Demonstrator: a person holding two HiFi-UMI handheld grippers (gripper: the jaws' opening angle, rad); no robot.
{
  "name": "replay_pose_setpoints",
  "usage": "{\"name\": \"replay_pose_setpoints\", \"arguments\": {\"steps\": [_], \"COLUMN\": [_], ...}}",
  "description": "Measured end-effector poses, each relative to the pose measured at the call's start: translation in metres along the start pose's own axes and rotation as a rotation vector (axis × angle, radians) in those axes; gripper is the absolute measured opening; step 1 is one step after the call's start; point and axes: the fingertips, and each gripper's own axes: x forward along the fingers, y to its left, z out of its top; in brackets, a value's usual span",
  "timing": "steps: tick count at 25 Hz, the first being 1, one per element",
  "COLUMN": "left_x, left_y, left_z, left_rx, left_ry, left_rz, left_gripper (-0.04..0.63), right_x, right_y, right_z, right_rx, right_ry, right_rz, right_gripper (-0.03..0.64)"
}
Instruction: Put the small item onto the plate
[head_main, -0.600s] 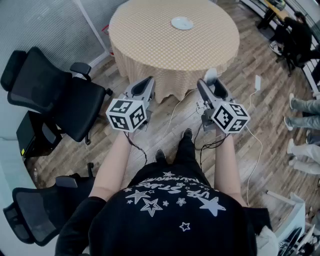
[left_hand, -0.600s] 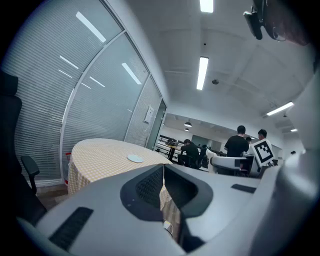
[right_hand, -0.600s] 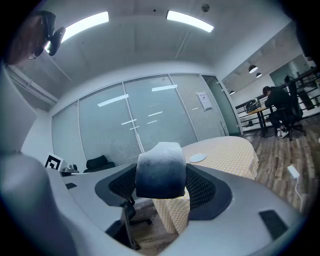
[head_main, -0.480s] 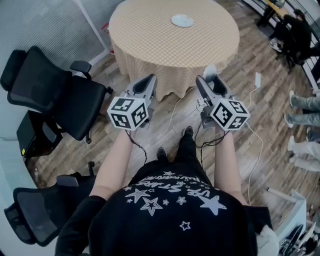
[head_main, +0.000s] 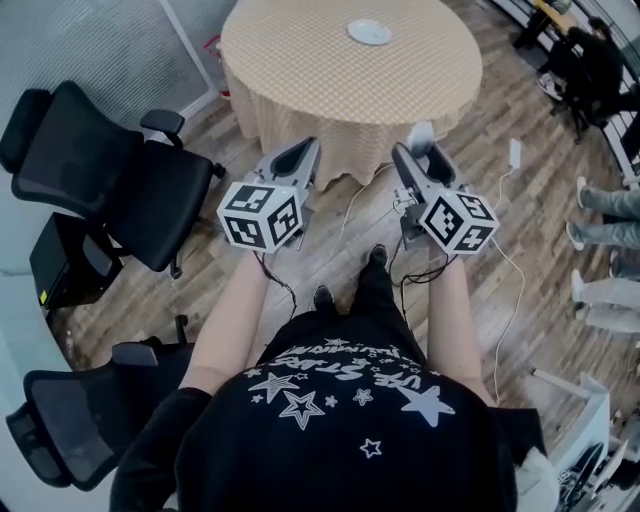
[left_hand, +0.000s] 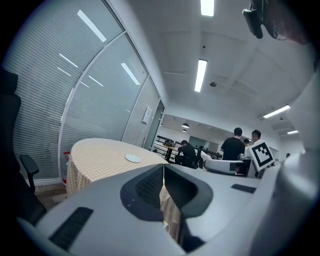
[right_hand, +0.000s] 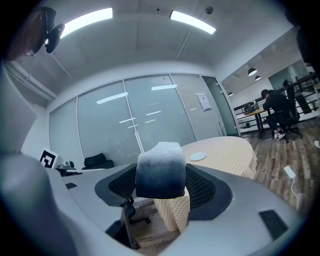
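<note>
A round table (head_main: 330, 85) with a yellow checked cloth stands ahead, and a small white plate (head_main: 370, 32) lies near its far side. My right gripper (head_main: 421, 150) is held in the air short of the table's near edge, shut on a small pale block (head_main: 421, 136). In the right gripper view the small pale block (right_hand: 159, 170) fills the gap between the pads, with the plate (right_hand: 198, 156) beyond it. My left gripper (head_main: 304, 152) hovers beside it, shut and empty. Its jaws meet in the left gripper view (left_hand: 163, 169), where the plate (left_hand: 133, 158) also shows.
Two black office chairs (head_main: 105, 180) (head_main: 70, 430) stand at the left beside a glass wall. A white cable and adapter (head_main: 515, 160) lie on the wood floor at the right. People sit and stand at the right edge (head_main: 598, 65).
Both grippers have moved a little forward towards the table. The right one still holds the block, and the left one stays shut.
</note>
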Motion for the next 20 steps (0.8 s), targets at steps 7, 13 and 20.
{"name": "replay_pose_setpoints", "arguments": {"steps": [7, 13, 20], "left_x": [-0.005, 0.006, 0.043], "left_y": [0.003, 0.012, 0.032], "left_z": [0.003, 0.011, 0.013], "left_rx": [-0.029, -0.01, -0.018], "left_ry": [-0.013, -0.017, -0.004], "left_rz": [-0.024, -0.007, 0.028], "left_gripper": [0.014, 0.014, 0.014], "right_x": [0.008, 0.023, 0.061], "right_y": [0.021, 0.013, -0.022], "right_z": [0.01, 0.016, 0.016], "right_rx": [-0.031, -0.017, 0.011], "right_ry": [-0.003, -0.012, 0.014], "right_rz": [0.048, 0.048, 0.064], "right_gripper": [0.316, 0.316, 0.316]}}
